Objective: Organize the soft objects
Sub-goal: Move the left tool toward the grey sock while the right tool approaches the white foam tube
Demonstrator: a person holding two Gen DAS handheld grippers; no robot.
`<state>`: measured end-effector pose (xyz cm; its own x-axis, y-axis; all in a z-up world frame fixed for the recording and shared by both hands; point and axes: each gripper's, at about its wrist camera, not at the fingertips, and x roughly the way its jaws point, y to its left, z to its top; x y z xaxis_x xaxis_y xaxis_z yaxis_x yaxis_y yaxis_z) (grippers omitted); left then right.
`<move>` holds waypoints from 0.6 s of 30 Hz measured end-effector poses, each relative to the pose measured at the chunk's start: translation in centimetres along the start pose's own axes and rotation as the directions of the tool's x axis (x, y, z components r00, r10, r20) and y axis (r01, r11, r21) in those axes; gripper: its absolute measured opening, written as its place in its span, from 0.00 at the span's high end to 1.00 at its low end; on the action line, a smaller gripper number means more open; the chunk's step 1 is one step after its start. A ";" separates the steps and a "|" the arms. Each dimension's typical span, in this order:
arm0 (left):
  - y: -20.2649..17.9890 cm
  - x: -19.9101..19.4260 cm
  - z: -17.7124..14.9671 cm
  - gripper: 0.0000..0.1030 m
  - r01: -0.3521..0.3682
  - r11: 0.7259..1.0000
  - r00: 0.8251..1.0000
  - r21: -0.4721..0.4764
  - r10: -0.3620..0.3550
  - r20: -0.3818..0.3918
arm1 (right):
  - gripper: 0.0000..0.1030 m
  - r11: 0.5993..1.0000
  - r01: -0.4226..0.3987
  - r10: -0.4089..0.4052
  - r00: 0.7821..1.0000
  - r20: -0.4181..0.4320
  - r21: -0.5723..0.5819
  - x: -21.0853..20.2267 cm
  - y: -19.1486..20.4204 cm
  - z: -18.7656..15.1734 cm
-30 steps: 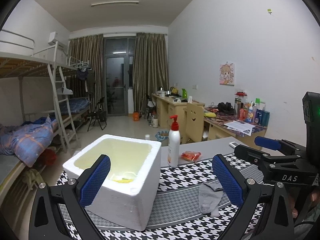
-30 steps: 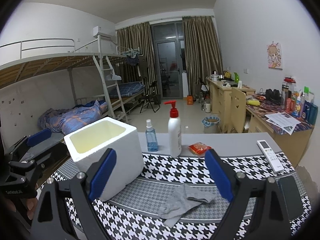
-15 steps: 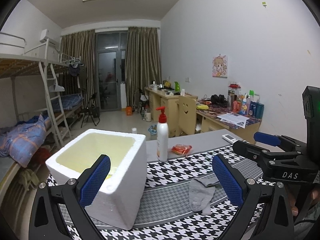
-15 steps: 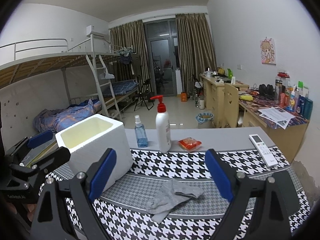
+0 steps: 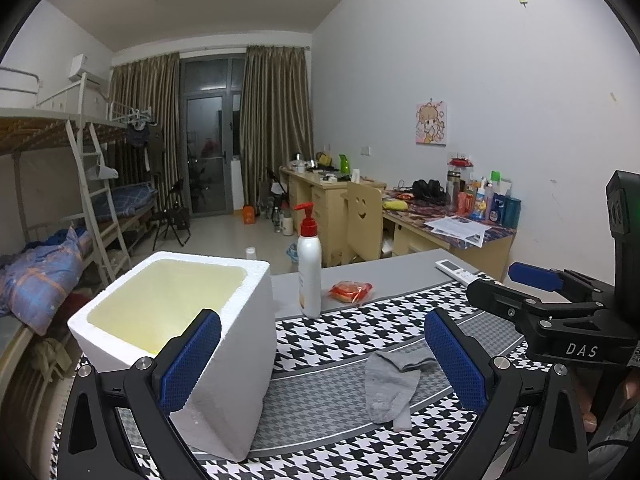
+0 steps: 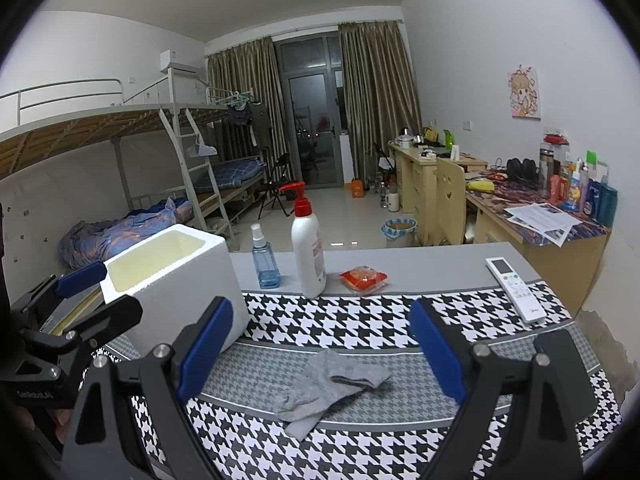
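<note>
A crumpled grey sock (image 5: 394, 382) (image 6: 328, 388) lies on the houndstooth table cloth (image 6: 360, 320). To its left stands an open white foam box (image 5: 180, 332) (image 6: 176, 276); its floor is hidden. My left gripper (image 5: 320, 364) is open, its left pad in front of the box and its right pad beside the sock. My right gripper (image 6: 320, 352) is open above the sock, nothing between its fingers. Each gripper also shows in the other's view: the right gripper (image 5: 552, 304) at the right edge, the left gripper (image 6: 76, 312) at the left edge.
Behind the sock stand a white pump bottle (image 6: 308, 248) and a blue spray bottle (image 6: 265, 258). An orange snack packet (image 6: 363, 279), a white remote (image 6: 516, 290) and a dark phone (image 6: 560, 350) lie to the right. Bunk beds (image 6: 120, 152) and desks (image 6: 520, 216) lie beyond the table.
Both views have shifted: the box, bottles and sock have slid leftward and slightly down in the frames as the grippers turned. Both grippers stay open; the sock has not moved.
</note>
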<state>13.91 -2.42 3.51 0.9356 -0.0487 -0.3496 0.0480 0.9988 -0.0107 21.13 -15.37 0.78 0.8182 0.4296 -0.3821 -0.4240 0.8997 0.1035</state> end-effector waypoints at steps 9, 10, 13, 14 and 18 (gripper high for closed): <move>-0.6 1.7 -0.3 0.01 0.014 1.000 0.999 0.005 -0.014 -0.036 | 0.10 1.000 0.021 -0.021 1.000 -0.012 0.015 0.1 -1.2 -0.4; -0.7 2.0 -0.3 0.01 0.014 1.000 0.999 0.005 -0.014 -0.040 | 0.10 1.000 0.025 -0.025 1.000 -0.015 0.016 0.1 -1.3 -0.5; -1.0 2.2 -0.5 0.01 0.025 1.000 0.998 0.004 -0.025 -0.051 | 0.10 0.999 0.031 -0.030 0.999 -0.020 0.018 0.3 -1.7 -0.7; -1.1 2.4 -0.6 0.01 0.028 1.000 0.998 0.008 -0.028 -0.054 | 0.10 0.999 0.032 -0.031 0.999 -0.023 0.019 0.4 -1.8 -0.7; -1.3 3.2 -0.8 0.01 0.031 1.000 0.997 0.006 -0.030 -0.073 | 0.10 0.999 0.038 -0.037 0.999 -0.036 0.024 0.7 -2.3 -1.1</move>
<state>16.56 -3.88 1.66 0.9057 -0.0784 -0.4166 0.0791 0.9967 -0.0156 22.27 -17.20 -0.69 0.8191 0.3926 -0.4182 -0.3830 0.9171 0.1107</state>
